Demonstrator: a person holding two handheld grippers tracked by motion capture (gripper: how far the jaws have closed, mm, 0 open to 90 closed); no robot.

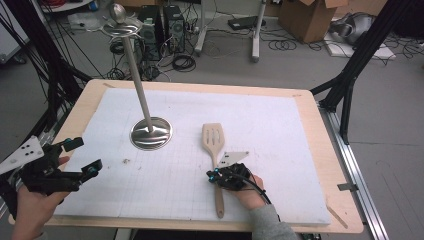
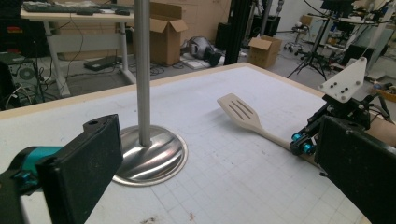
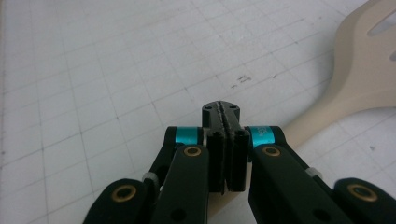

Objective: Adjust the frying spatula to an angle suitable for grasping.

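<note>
Right tongs point(image 1: 215, 175) pressed together over the spatula point(image 1: 214, 145) handle; left tongs point(image 1: 85, 157) spread. Sliding wood could escape!

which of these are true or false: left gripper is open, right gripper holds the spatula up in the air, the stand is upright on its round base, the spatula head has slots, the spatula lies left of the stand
1. The left gripper is open. True.
2. The right gripper holds the wooden spatula in the air. False: the spatula lies flat on the white mat.
3. The metal stand is upright on its round base. True.
4. The spatula head has slots. True.
5. The spatula lies left of the stand. False: in the high view it lies to the stand's right.
</note>
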